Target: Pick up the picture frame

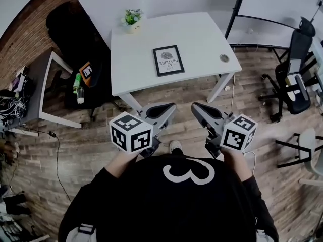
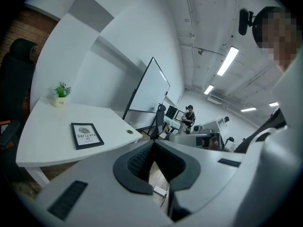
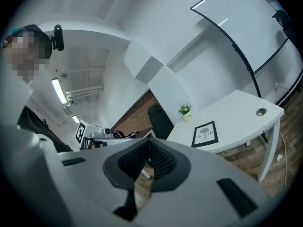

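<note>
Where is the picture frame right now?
In the head view the picture frame lies flat near the middle of the white table, between the potted plant at its far left corner and the cable hole at right.

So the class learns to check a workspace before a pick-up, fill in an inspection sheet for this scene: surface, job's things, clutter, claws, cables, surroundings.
Surface: white table, mostly bare.
Job's things: picture frame lying flat near the table's middle, untouched.
Clutter: potted plant at the far corner; round cable hole near the right edge.
Grippers: left claw and right claw both shut, empty, short of the table.
Cables: floor cable at left; second cable by the right table leg.
Surroundings: wooden floor; office chair at right; whiteboard behind; dark chair with a bottle at left.
</note>
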Demonstrator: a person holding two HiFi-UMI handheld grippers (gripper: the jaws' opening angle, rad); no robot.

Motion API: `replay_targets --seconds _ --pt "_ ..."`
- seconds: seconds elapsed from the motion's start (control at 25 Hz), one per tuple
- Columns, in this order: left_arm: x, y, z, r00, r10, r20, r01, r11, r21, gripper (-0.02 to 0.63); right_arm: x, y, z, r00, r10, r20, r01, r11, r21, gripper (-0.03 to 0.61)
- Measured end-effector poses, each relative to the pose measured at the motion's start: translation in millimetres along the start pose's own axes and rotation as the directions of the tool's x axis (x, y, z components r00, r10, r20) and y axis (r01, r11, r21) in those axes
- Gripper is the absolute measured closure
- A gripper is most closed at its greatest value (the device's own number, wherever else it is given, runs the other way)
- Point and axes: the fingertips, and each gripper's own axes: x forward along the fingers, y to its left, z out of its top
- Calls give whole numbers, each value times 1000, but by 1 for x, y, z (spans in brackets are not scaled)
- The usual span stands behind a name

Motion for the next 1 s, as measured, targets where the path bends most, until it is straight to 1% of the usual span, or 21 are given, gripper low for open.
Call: replay_targets --seconds 0.12,0.2,0.4,0.6,0.76,1.0 --pt "16 26 8 1000 14 -22 -14 1000 9 597 23 -23 13 1000 7 -5 -7 1000 8 554" --pt "24 43 15 999 21 -24 -21 1000 0 597 37 -36 19 1000 14 -13 -14 1000 14 554" --pt "40 84 33 999 43 -11 -43 999 -14 597 71 -65 38 999 21 -41 -21 1000 4 554" --pt "49 117 49 998 58 13 -57 998 -24 597 96 -81 59 999 22 -46 -23 999 -30 554" --pt "57 136 50 995 96 16 -96 995 -12 597 101 -92 61 998 9 -55 -10 1000 -22 553" --pt "56 145 42 994 106 20 -104 993 -49 597 106 -102 52 996 -4 -85 5 1000 5 552"
